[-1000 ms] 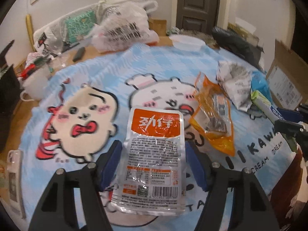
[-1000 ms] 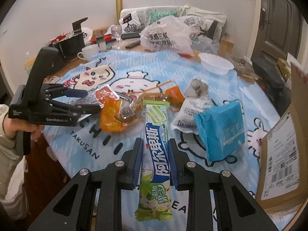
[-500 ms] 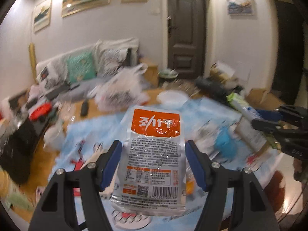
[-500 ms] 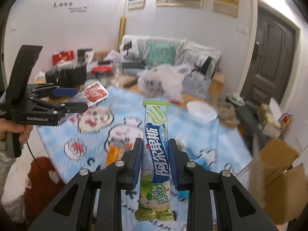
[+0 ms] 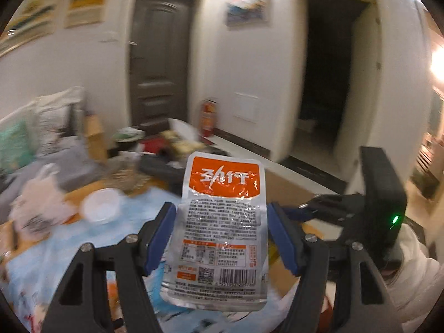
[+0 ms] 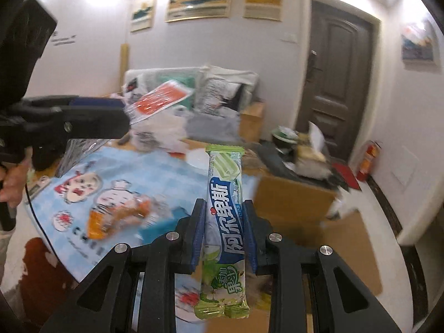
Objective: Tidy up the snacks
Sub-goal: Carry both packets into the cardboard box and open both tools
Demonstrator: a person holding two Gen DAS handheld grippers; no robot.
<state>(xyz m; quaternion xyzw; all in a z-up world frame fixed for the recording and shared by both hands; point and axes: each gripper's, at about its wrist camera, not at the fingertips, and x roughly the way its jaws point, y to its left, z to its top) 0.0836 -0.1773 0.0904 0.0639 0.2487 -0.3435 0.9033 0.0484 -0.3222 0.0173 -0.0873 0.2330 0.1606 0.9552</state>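
Note:
My left gripper [image 5: 222, 236] is shut on a silver snack pouch with an orange top [image 5: 222, 222] and holds it upright in the air above the table. It also shows in the right wrist view [image 6: 161, 100], at the left gripper's tip [image 6: 125, 108]. My right gripper [image 6: 224, 233] is shut on a long green and blue candy bar [image 6: 225, 216], held upright. The right gripper shows in the left wrist view [image 5: 308, 213] to the right of the pouch.
The table with a blue cartoon cloth [image 6: 116, 172] lies below, with an orange snack bag [image 6: 116, 216], a blue pack [image 6: 163, 224] and a white bowl [image 5: 101, 205]. An open cardboard box [image 6: 294, 197] stands at the table's right. A sofa and a door are behind.
Both grippers have lifted and swung right with their snacks still held. The views now look across the room towards the door and box rather than down on the table.

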